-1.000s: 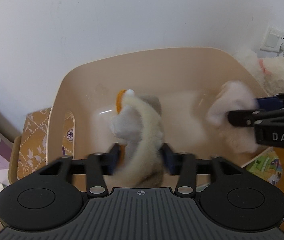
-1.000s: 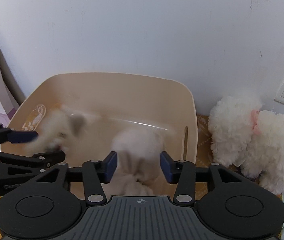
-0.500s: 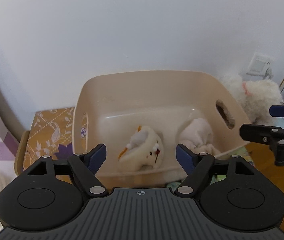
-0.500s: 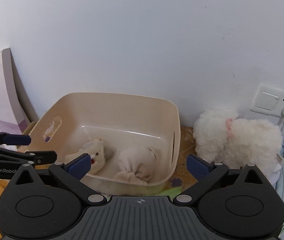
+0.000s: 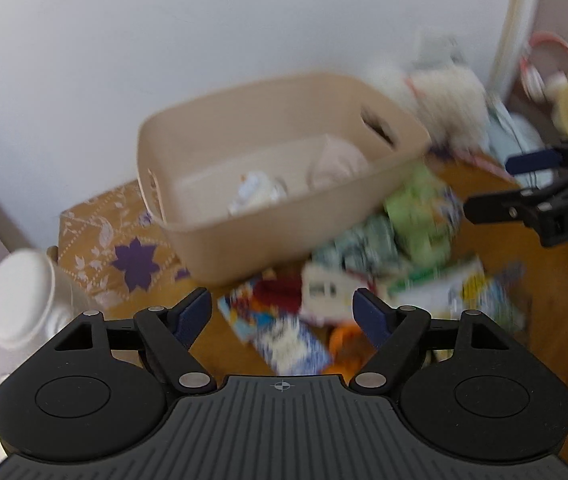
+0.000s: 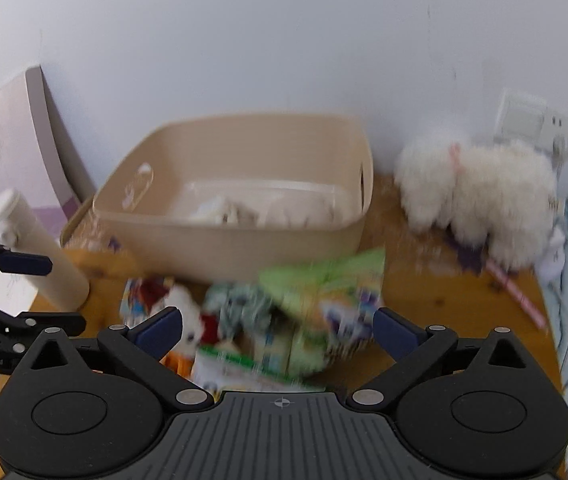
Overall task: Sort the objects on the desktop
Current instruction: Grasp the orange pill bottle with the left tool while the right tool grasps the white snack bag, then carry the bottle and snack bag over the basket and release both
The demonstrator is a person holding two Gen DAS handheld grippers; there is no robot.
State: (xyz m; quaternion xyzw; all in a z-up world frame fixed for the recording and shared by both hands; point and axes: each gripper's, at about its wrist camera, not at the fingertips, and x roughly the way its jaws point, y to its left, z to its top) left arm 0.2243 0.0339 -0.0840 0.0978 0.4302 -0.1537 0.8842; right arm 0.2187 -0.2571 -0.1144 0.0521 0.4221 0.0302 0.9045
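Two small plush toys (image 5: pixel 257 196) lie inside the beige plastic bin (image 5: pixel 219 240) at the back of the wooden counter (image 6: pixel 444 292), hard against a plain white wall, while both claws hang released and empty above the clutter in front of it. The left claw (image 5: pixel 281 314) has its jaws spread with nothing between them; the right claw (image 6: pixel 277 330) stands wider still, likewise holding nothing, its jaws having just been opening. Below them sits a blurred heap of colourful packets and booklets (image 6: pixel 304 316), the likely next pick. To do that well, each claw should single out one item at the edge of the heap, come down square over it and close on its narrow side rather than rake the whole pile. A large fluffy white plush dog (image 6: pixel 480 200) rests at the right near a wall socket (image 6: pixel 524 120), a pale cylindrical bottle with a white cap (image 6: pixel 31 248) stands at the left, and a patterned ochre box (image 5: pixel 111 248) sits beside the bin.
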